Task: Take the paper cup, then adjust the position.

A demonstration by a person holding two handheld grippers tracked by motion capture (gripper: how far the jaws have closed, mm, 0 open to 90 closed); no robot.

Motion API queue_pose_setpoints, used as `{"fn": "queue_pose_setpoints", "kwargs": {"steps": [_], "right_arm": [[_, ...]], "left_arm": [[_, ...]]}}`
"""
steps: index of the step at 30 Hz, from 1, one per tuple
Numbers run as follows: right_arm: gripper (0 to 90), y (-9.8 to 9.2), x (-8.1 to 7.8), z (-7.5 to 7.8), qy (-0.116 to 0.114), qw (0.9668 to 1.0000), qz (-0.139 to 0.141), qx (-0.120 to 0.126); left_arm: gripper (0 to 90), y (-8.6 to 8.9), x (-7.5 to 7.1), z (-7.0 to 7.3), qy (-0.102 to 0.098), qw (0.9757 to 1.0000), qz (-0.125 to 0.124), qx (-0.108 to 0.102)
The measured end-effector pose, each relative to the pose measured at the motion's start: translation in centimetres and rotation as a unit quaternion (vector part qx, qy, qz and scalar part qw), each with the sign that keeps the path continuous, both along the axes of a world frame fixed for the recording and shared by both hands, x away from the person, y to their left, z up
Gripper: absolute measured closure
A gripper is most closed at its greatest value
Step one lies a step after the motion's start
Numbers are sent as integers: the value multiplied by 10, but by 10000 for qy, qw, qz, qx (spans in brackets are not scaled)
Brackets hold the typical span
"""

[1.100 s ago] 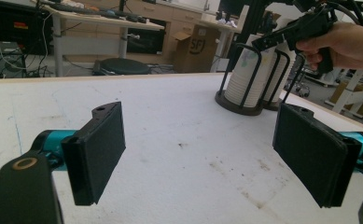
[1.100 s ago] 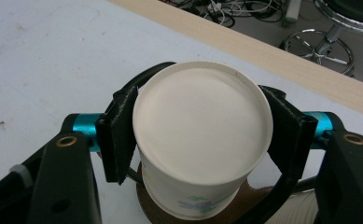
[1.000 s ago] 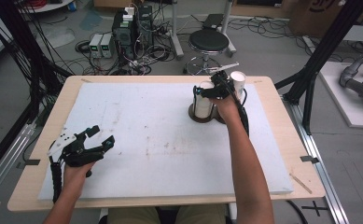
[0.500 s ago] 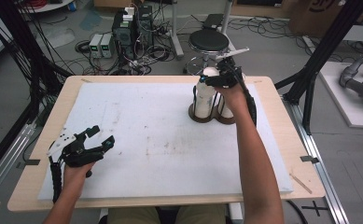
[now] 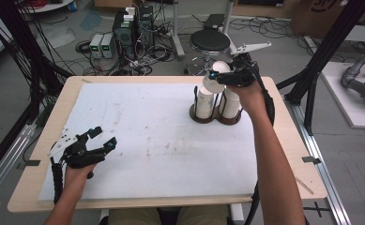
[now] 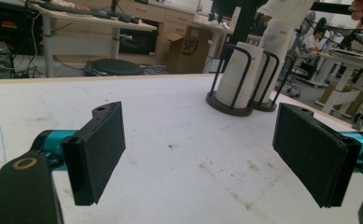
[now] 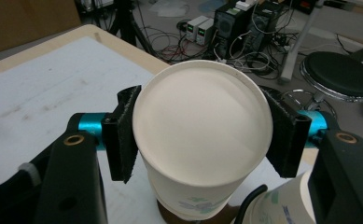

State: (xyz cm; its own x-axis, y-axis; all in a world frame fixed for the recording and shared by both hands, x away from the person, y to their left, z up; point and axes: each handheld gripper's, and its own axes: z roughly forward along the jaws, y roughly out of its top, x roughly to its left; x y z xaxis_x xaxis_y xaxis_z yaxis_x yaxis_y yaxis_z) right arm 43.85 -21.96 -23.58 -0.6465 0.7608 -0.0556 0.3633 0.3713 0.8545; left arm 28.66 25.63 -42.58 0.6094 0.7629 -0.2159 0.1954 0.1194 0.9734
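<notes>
Your right gripper [image 7: 202,140] pinches upturned paper cup [image 7: 200,140] by sidewall, above cup stacks in black wire holder [image 5: 216,116] at table's far right. Cup light, thin-walled, crushable: squeeze gently near stiffer base. Left gripper [image 6: 207,154] spread wide, empty, near table's front left.

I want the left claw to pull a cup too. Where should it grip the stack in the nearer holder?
Grip the top cup of the stack near its closed end, coming from above. The holder's black bars fence the sides, so only the part above them is free. The left claw is open wide enough.
</notes>
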Motion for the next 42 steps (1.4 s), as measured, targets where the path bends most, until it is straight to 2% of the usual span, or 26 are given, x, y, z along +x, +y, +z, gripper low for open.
{"fn": "queue_pose_setpoints", "kwargs": {"steps": [4,8,14,16,18,19,24,29,32,35,42], "right_arm": [[377,-6,-18,2,-109,9998,173,45],[377,-15,-40,-4,-126,9987,437,215],[377,-27,-73,-34,-26,9954,876,383],[377,-32,-88,-51,12,9931,1046,534],[377,-33,-89,-54,16,9928,1073,538],[377,-34,-92,-60,30,9924,1118,522],[377,-34,-101,-81,114,9931,1088,429],[378,-31,-108,-97,162,9921,1140,493],[378,-30,-108,-98,201,9915,1216,425],[377,-31,-109,-97,168,9908,1241,520],[377,-32,-112,-98,156,9903,1280,514]], "left_arm": [[169,-2,-1,0,11,10000,-38,-12],[168,-5,-2,0,-17,10000,-58,12],[168,-8,-2,0,-8,10000,-77,55],[166,-8,-2,0,-29,9999,-67,70],[165,-8,-2,1,-34,9999,-74,66],[164,-8,-2,0,-32,9999,-93,97],[161,-11,-1,0,-30,9994,-63,330],[161,-12,-1,-1,-7,9994,-120,321],[162,-12,-1,-1,-2,9994,-167,311],[162,-13,-1,0,-8,9993,-223,302],[162,-18,0,1,-61,9989,-209,410]]}}
